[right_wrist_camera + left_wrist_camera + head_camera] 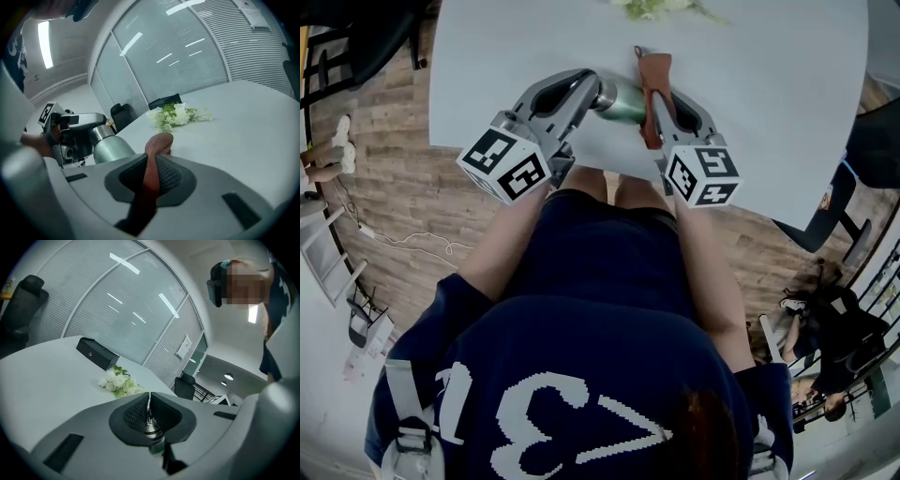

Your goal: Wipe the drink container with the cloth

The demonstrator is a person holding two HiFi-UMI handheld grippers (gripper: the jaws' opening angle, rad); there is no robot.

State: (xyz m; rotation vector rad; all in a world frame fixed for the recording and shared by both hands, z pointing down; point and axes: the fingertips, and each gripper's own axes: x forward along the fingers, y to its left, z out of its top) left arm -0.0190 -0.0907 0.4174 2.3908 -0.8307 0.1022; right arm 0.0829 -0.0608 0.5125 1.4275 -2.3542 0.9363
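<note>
The drink container [623, 103] is a green metal bottle with a silver collar, held sideways above the near edge of the white table [769, 94]. My left gripper [596, 92] is shut on a thin metal part at the bottle's top [151, 427]; from the right gripper view the bottle [110, 150] sticks out of the left gripper [77, 122]. My right gripper [659, 94] is shut on a reddish-brown cloth [654, 70], which pokes out beyond the jaws [158, 143]. The cloth lies against the bottle's free end; whether it presses on it I cannot tell.
A bunch of white flowers [661, 7] lies at the table's far side. A black box [97, 352] sits further back on the table, with an office chair [185, 385] past its edge. Wooden floor, chairs and cables surround the table.
</note>
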